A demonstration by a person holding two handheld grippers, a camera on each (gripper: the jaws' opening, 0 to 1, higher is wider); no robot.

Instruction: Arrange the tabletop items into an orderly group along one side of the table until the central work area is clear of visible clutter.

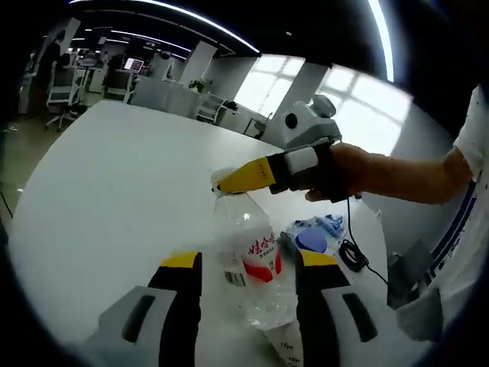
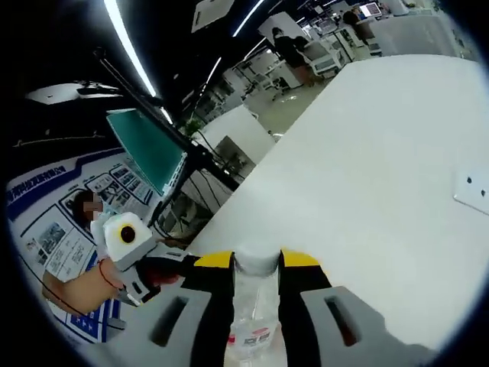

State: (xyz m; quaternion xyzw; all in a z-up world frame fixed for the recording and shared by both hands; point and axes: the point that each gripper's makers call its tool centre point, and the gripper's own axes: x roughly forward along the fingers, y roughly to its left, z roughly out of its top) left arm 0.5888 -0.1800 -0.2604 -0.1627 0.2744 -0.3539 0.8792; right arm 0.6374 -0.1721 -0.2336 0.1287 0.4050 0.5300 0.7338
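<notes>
A clear plastic bottle stands on the white table, the left gripper clamping its body to steady it while the right gripper pinches the cap, likely to lift it aside.

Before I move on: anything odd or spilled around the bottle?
No spill visible. Oddly, both grippers are on one clear bottle: left gripper brackets its body, right gripper sits at its neck. Crumpled blue-and-white packaging lies behind.
</notes>
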